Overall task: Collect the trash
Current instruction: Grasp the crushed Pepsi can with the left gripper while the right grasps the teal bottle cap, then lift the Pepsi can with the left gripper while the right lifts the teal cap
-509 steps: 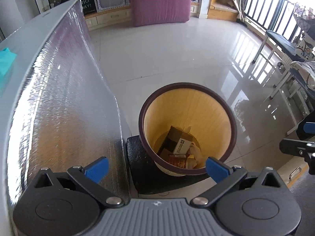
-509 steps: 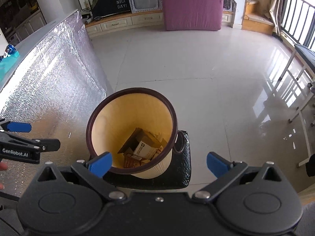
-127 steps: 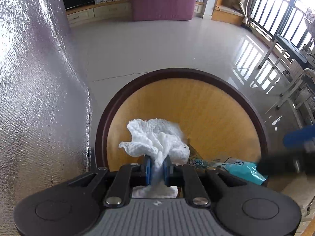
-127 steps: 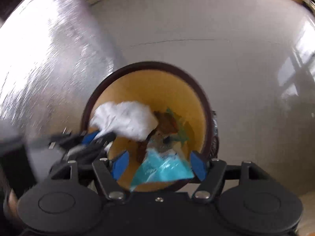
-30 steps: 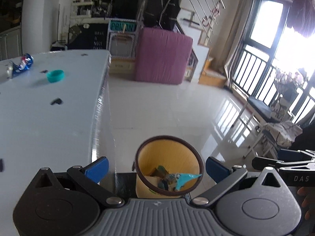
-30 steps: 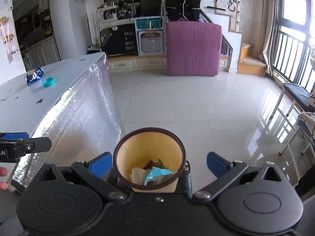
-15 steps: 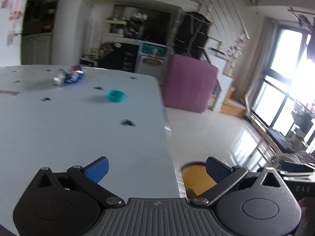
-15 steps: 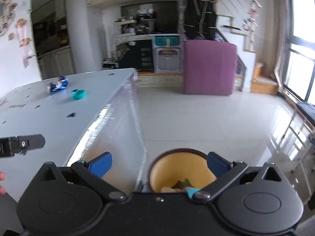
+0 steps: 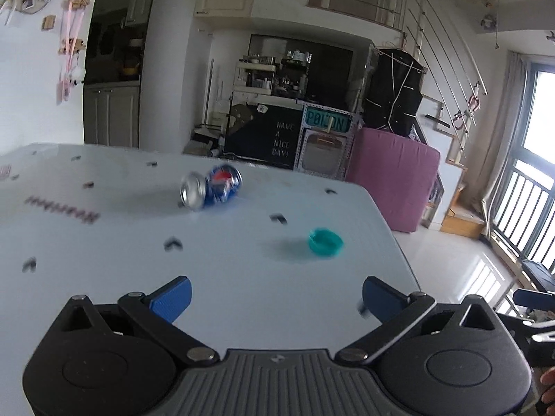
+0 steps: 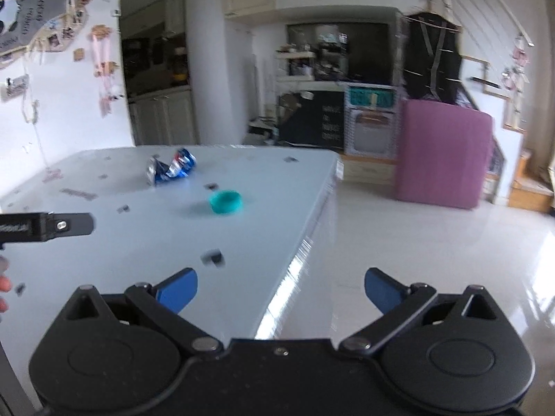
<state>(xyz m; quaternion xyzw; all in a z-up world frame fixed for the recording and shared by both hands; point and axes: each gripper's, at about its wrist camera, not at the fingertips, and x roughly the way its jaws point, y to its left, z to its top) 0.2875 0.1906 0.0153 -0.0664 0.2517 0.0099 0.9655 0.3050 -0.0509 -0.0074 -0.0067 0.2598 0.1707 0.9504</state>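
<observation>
Two pieces of trash lie on the pale tabletop [image 9: 104, 242], and both views show them, though each view adds something of its own. The left wrist view shows the right tongs [image 9: 530, 300] only as a dark tip with a blue pad at its lower right border, out past the tabletop's right edge, with a fingertip [image 9: 548, 381] showing below it. The right wrist view shows the left tongs [image 10: 69, 223] as a black bar reaching in from the left border above the tabletop, with fingertips [image 10: 4, 282] of the holding hand under it; it also shows the shiny white floor [image 10: 416, 242] stretching away beyond the tabletop's right edge.

Both tools are held roughly level and aimed across the tabletop toward its far edge. The left tongs [image 9: 275, 298] are spread wide, blue pads [image 9: 171, 298] well apart and nothing between them. The right tongs [image 10: 281, 293] are likewise spread wide and empty, with the left pad over the tabletop and the right pad over the floor.

Ahead of the left tongs, toward the right edge of the tabletop, sits a teal bottle cap [image 9: 325, 241], open side up, well apart from the pads. Farther on, nearer the far edge, lies a crushed blue can [image 9: 210, 190] on its side, silver end toward the camera. From the right tongs, the cap [image 10: 225, 202] lies ahead and left, the can [image 10: 170, 170] beyond it. Small dark marks dot the tabletop.

Past the far edge stands a pink block [image 9: 392, 176] on the floor.
</observation>
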